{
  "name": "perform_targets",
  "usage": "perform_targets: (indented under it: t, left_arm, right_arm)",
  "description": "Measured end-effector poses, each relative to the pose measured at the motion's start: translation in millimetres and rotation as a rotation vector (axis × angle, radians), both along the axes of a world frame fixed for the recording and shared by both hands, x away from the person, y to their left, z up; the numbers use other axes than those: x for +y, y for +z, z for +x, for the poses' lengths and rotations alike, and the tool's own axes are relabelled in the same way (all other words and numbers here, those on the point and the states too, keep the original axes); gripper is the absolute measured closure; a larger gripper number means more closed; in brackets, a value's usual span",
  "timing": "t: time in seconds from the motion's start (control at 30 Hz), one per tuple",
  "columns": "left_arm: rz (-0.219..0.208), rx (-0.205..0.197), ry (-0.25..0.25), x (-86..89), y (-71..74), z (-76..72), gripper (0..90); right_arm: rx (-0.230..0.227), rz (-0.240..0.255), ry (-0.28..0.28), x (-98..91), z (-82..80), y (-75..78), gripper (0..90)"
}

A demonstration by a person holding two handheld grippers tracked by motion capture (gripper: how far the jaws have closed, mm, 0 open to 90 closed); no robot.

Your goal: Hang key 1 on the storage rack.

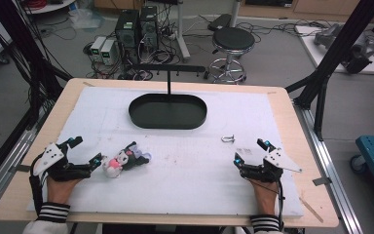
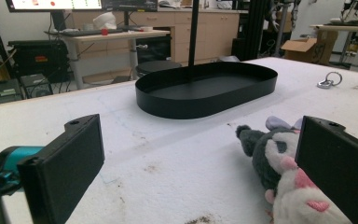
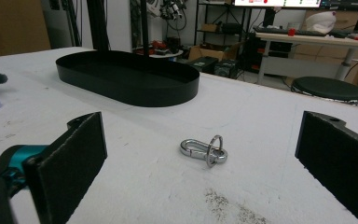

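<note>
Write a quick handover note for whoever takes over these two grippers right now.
Left gripper: open, holding nothing, plush toy just off its fingers.
Right gripper: open, holding nothing, pointed at the metal clip with ring on the white mat.
Black oval tray: sits at the far middle, nothing in it.
Done: nothing gripped or moved yet.
Left: probably grasp the toy and the clip.

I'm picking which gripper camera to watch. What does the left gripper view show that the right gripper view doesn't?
Left gripper view alone: the plush toy lying by the right-hand one of the left gripper's open fingers.
Right gripper view alone: the metal clip with ring lying on the white mat between and ahead of the right gripper's open fingers.
Both: the black oval tray, empty, on the white mat.
</note>
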State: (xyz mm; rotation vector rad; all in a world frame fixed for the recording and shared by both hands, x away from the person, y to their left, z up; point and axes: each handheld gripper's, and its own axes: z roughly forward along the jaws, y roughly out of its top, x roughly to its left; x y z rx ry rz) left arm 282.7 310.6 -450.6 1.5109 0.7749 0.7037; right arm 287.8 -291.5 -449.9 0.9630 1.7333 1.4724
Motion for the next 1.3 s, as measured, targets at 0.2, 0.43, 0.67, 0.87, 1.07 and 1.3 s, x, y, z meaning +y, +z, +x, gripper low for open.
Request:
perform_targets:
  t: [0.2,0.43,0.67,0.87,1.07,1.3]
  left_arm:
    - [0.012,-0.011,-0.012,-1.1,0.1,-1.0,1.7]
    - [0.000,-0.004,-0.006,0.3,0.2,-0.1,1.7]
    - [-0.009,0.011,0.002,2.4,0.9,0.5,1.7]
    - [0.034,0.033,-0.002,11.3,18.5,-2.2,1.7]
    - [0.115,0.051,-0.040,17.8,48.9,-4.8,1.7]
    - [0.203,0.090,-0.096,12.8,78.8,-1.6,1.7]
  right_arm:
    - [0.002,0.006,-0.006,0.0,0.0,-0.1,1.2]
    - [0.003,0.009,-0.002,-0.6,0.1,0.0,1.2]
    - [0.000,0.021,-0.003,-2.0,1.0,-0.1,1.2]
    - [-0.003,0.020,-0.006,-2.3,0.9,-0.1,1.2]
    - [0.002,0.022,-0.003,-1.6,0.5,-0.1,1.2]
    - [0.004,0.021,-0.004,-1.3,0.1,-0.1,1.2]
